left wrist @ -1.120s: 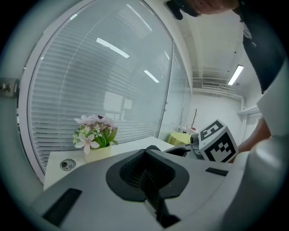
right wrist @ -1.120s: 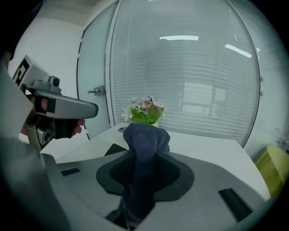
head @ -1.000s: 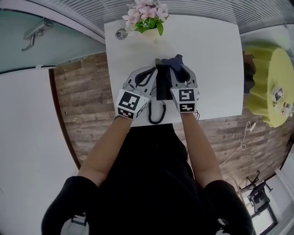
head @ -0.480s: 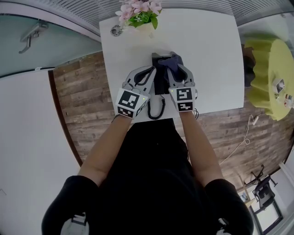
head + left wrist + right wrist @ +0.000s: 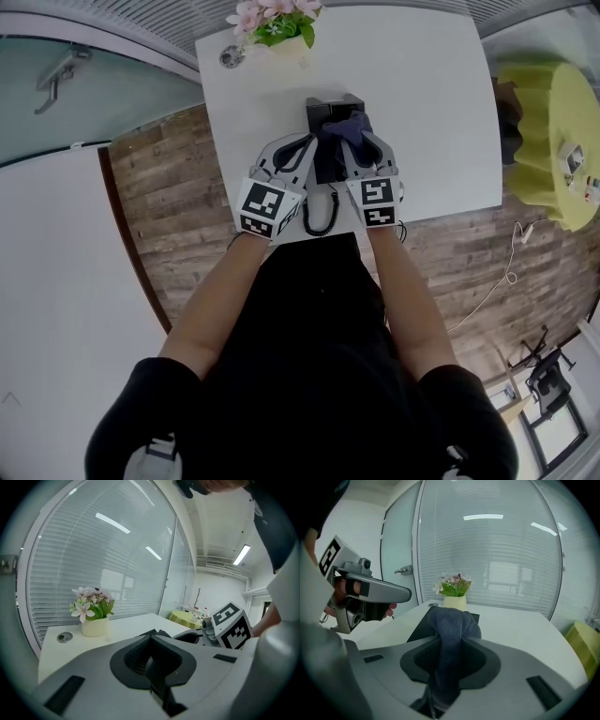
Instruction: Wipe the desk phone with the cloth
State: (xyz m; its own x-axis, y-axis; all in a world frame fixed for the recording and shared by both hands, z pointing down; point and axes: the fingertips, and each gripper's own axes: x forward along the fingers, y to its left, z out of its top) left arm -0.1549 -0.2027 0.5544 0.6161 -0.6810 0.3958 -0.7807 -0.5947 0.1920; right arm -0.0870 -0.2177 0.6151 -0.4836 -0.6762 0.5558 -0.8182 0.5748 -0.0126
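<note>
Cloth: dark blue terry cloth (image 5: 451, 620), judged soft and limp, bunched over black plastic desk phone (image 5: 321, 111).
Right gripper (image 5: 449, 667): clamped on cloth's gathered fold, judged adequate hold.
Left gripper (image 5: 152, 667): jaws together, empty.

White rectangular tabletop (image 5: 427, 112), smooth and matt, standing over a brown wood-plank floor (image 5: 169, 187). On it: one black desk phone (image 5: 325, 159), flat, lying between the fingers of the left gripper (image 5: 307, 145) and those of the right gripper (image 5: 361, 141), its far end reaching past both sets of fingertips. One black coiled cord (image 5: 321, 214), behind the fingers at the table's near edge. One cream pot of pink and white flowers with green leaves (image 5: 274, 23), upright, well beyond the left fingertips at the far edge. One small round metal disc (image 5: 228, 58), flush with the top, just left of the pot near the far left corner.
</note>
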